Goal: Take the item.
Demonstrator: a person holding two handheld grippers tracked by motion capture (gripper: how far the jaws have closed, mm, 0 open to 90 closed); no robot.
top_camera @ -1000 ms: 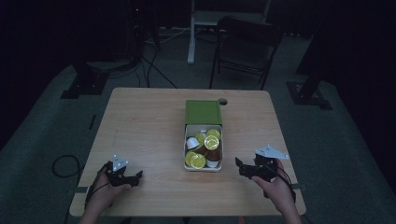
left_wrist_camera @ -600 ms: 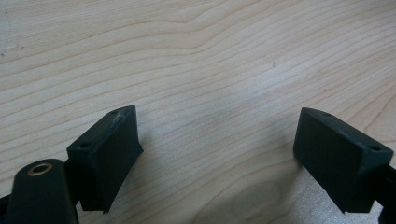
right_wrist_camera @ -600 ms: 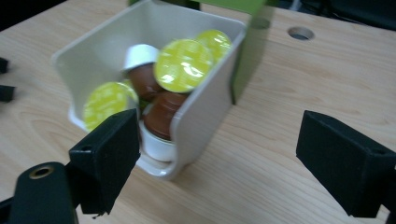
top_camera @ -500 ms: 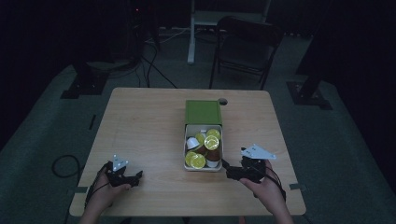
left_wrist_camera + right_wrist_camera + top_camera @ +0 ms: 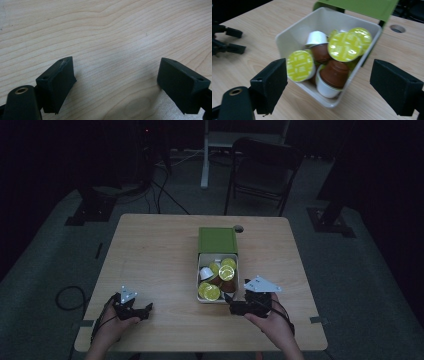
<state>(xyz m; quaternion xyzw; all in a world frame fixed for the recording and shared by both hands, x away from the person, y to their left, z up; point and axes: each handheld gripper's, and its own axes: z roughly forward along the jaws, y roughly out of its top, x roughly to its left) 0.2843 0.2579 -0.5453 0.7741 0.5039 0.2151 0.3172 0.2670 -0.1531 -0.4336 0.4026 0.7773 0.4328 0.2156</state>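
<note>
High view: wooden table (image 5: 155,255) with a white box (image 5: 218,297) of coffee capsules (image 5: 210,291) right of centre, its green lid (image 5: 217,240) lying behind it toward the far edge; right gripper (image 5: 231,308) just beside the box's near right corner, left gripper (image 5: 148,308) well apart near the front left edge. Left gripper view: jaws spread wide over bare wood grain (image 5: 112,37) — nothing between them. Right gripper view: jaws spread, pointing at the near corner of the box (image 5: 294,32); inside, lime-foiled capsules (image 5: 344,46), brown ones (image 5: 335,72) and a white one (image 5: 316,38) jumbled together — green lid (image 5: 362,6) at the top, left gripper (image 5: 227,40) at far left.
</note>
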